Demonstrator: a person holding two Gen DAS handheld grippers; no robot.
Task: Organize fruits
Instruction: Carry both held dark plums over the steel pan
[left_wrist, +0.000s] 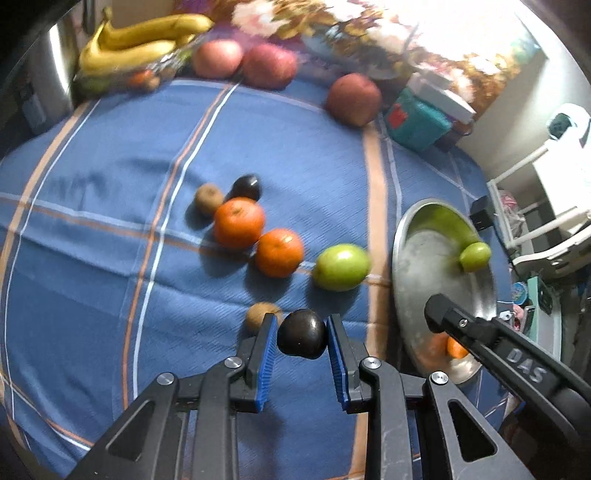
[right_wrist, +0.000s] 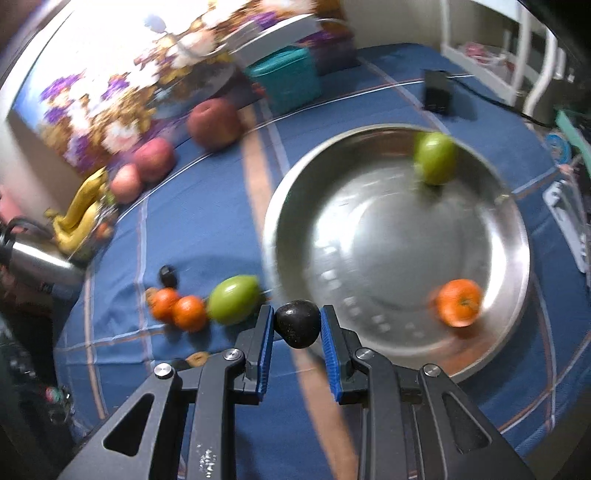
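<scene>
1. Bananas (left_wrist: 140, 44) sit in the far left corner of the blue checked cloth (left_wrist: 92, 221), right next to a shiny steel kettle (left_wrist: 55, 62).
2. Along the far edge there's a row of three red apples (left_wrist: 269, 65). Two are side by side and the third sits off to the right, near a teal box (left_wrist: 417, 120).
3. Mid-cloth is a little cluster: a kiwi (left_wrist: 208, 199) and a loose dark fruit (left_wrist: 246, 186) at the back. Two oranges (left_wrist: 239, 222) touch each other in front of them, and a green fruit (left_wrist: 341, 267) lies just to their right.
4. The left tongs (left_wrist: 301, 332) are clenched on the left dark fruit (left_wrist: 301, 339), with the blue pads squeezing it from both sides. They're above the near part of the cloth, and a second kiwi (left_wrist: 260, 315) peeks out just behind the left finger.
5. The right tongs (right_wrist: 297, 321) are doing the same thing, clamped on the right dark fruit (right_wrist: 297, 328). They're just beside the near-left rim of the steel bowl (right_wrist: 273, 206).
6. The bowl is at the right edge of the cloth. Inside it, a small green fruit (right_wrist: 436, 157) rests against the far wall and a bowl orange (right_wrist: 458, 302) against the near right wall, well apart from each other.
7. Things are a bit motion-blurred, so I can't say exactly what the dark fruits are.
</scene>
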